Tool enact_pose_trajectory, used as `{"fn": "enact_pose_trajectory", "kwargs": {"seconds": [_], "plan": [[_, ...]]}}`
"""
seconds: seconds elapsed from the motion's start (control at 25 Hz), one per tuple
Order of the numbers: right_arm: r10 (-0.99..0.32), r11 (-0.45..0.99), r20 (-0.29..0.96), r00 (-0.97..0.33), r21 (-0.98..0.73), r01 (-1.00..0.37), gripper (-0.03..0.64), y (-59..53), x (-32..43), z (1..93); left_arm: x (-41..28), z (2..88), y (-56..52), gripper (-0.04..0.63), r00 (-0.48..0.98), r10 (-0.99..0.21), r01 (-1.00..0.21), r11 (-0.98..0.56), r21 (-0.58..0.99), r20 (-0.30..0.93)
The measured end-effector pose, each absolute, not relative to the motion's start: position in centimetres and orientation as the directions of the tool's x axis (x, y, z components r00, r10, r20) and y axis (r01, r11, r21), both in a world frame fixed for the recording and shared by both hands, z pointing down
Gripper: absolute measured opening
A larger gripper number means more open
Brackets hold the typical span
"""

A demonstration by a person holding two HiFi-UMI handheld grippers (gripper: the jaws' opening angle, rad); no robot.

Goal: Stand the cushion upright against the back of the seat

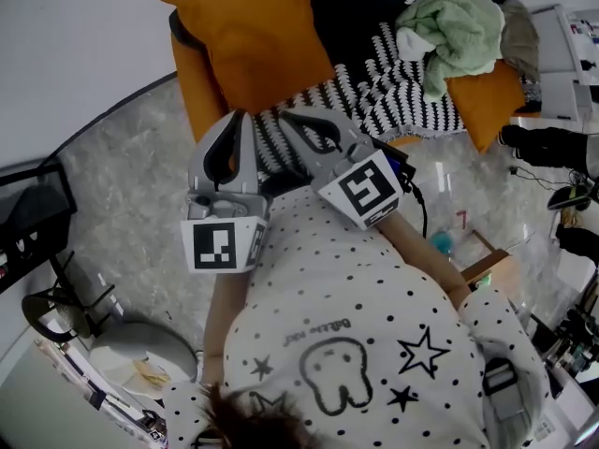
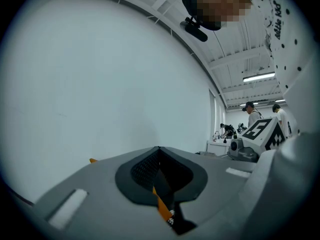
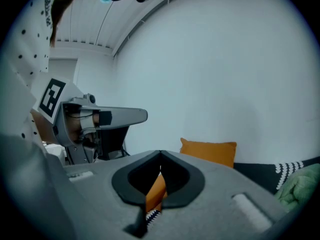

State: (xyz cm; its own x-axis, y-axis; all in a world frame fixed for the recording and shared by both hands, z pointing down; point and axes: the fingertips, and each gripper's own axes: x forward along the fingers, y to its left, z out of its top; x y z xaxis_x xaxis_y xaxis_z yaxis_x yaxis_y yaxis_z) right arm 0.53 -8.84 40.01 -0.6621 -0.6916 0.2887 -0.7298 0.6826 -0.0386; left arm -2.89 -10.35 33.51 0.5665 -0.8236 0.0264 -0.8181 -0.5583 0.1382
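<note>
Matt orange cloth cushion (image 1: pixel 255 40); knitted black-and-white throw (image 1: pixel 393 96); soft, rumpled green towel (image 1: pixel 456 28).

You will find the plain orange square cushion (image 1: pixel 248 36) at upper left of the frame, standing upright at the left end of the seat (image 1: pixel 201 101), its lower edge on the black-and-white patterned cover (image 1: pixel 393 92).

A crumpled green cloth (image 1: pixel 449 31) lies at upper right. It rests on a black-and-white patterned throw (image 1: pixel 398 96)

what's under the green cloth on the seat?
The green cloth lies on the black-and-white throw, overlapping an orange cushion at its top edge. Anything directly beneath is covered.
</note>
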Motion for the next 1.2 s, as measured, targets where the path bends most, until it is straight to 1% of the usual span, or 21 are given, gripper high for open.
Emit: {"fn": "enact_pose_trajectory", "kwargs": {"seconds": [0.12,0.32,0.6,0.84,1.2], "plan": [[-0.701,0.675,0.297,-0.648,-0.016,-0.737,-0.005,-8.4,0.9,40.0,-2.6,33.9,-10.4,-0.003,0.571,-0.820,-0.813,-0.561,0.154,0.028],[-0.718,0.651,0.296,-0.630,-0.035,-0.759,-0.003,-8.6,2.0,40.0,-1.7,33.9,-10.3,-0.003,0.586,-0.809,-0.803,-0.576,0.153,0.034],[-0.735,0.639,0.262,-0.625,-0.041,-0.768,-0.003,-9.2,2.6,39.9,-1.4,33.7,-10.5,-0.003,0.587,-0.809,-0.802,-0.577,0.154,0.022],[-0.739,0.644,0.251,-0.625,-0.008,-0.765,-0.003,-9.7,2.3,39.2,-1.9,33.2,-11.0,-0.003,0.573,-0.820,-0.812,-0.566,0.141,0.004],[-0.736,0.652,0.236,-0.635,-0.006,-0.758,-0.003,-10.6,1.6,39.2,-2.6,33.1,-11.5,-0.003,0.565,-0.825,-0.817,-0.559,0.142,0.000]]}}
